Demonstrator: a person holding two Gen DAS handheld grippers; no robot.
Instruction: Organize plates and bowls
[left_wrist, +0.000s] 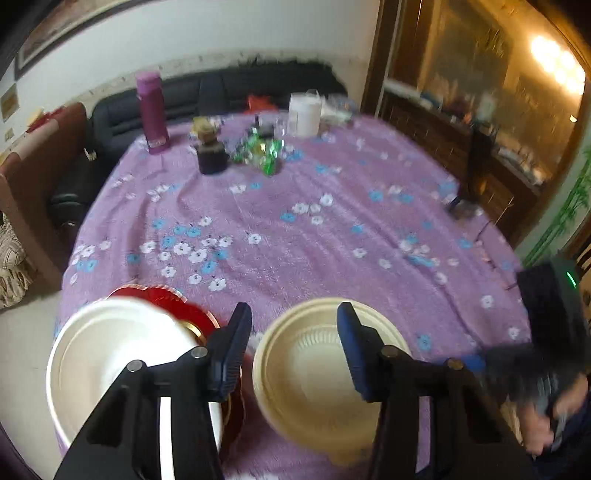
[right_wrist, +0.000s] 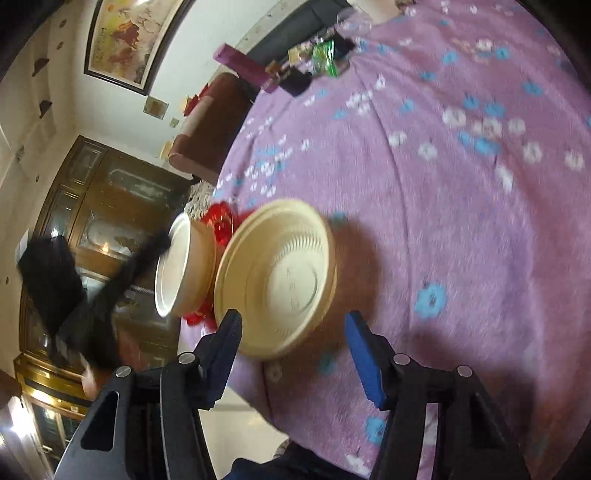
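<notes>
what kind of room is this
Probably a home living or dining room: a table under a purple floral cloth, a dark sofa behind it, and a framed painting on the wall.

A: What covers the worktop (left_wrist: 332, 221)?
B: A purple cloth (left_wrist: 369, 177) printed with white and blue flowers.
A: And on it?
B: Near edge: a cream bowl (left_wrist: 314, 373), beside a white bowl (left_wrist: 110, 350) sitting on red plates (left_wrist: 177, 301). Far side: a magenta bottle (left_wrist: 151, 110), a small dark jar (left_wrist: 211, 157), green wrappers (left_wrist: 264, 149) and a white container (left_wrist: 304, 114).
</notes>
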